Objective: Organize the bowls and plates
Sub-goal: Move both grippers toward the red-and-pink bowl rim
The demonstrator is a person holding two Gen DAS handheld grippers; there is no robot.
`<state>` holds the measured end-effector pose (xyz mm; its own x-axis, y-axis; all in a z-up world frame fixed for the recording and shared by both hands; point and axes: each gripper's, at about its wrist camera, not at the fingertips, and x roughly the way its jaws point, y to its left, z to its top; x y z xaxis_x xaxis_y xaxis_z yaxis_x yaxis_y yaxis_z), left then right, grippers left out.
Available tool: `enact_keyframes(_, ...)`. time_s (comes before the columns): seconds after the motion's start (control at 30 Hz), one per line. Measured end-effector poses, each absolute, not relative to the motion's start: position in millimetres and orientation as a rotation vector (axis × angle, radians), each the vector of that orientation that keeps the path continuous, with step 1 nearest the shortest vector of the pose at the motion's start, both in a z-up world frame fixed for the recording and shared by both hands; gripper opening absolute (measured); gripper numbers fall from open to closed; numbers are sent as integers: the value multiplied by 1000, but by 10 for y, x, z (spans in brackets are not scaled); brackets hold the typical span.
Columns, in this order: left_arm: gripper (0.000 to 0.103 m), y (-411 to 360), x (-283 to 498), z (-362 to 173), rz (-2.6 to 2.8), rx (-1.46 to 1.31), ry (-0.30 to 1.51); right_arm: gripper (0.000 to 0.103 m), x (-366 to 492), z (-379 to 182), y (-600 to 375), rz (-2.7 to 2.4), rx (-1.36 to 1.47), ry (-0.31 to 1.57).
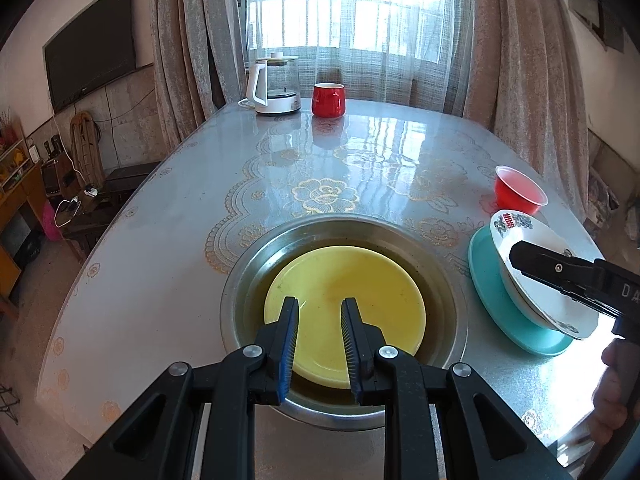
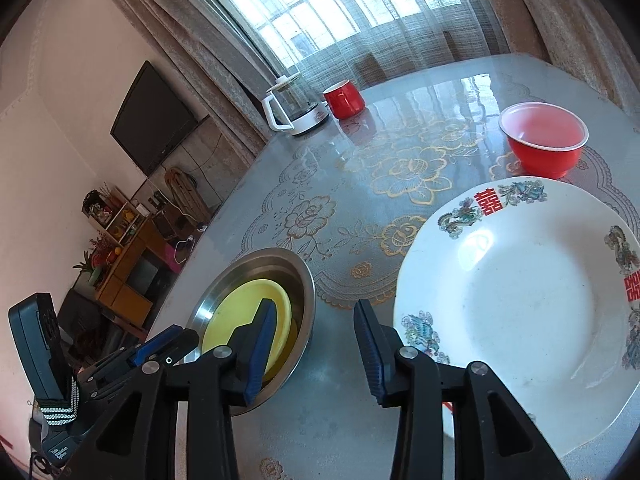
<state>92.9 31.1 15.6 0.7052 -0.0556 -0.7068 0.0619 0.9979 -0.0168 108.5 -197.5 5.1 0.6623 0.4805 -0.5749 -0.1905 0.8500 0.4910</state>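
Left wrist view: yellow plate (image 1: pixel 360 292) inside steel basin (image 1: pixel 256 264), near rim masked by left gripper (image 1: pixel 320 332), jaws narrow, empty. At 3 o'clock, white patterned plate (image 1: pixel 532 276) tilted on teal plate (image 1: pixel 486 280), partly covered by right gripper (image 2: pixel 316 344); hand (image 1: pixel 612 396) cut off at edge. Right wrist view: jaws moderately apart, nothing between; white plate cropped at 3 o'clock. Red bowl (image 2: pixel 544 136) at 1 o'clock; kettle (image 1: pixel 274 84) and red mug (image 1: pixel 328 98) at 12 on table (image 1: pixel 180 240).
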Motion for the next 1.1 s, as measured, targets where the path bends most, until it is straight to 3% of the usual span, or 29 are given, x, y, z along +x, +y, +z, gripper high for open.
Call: enact_keyframes(1.1, 24, -933, 1216, 265, -294, 137, 817, 42, 709, -133, -3591, 75, 649, 671)
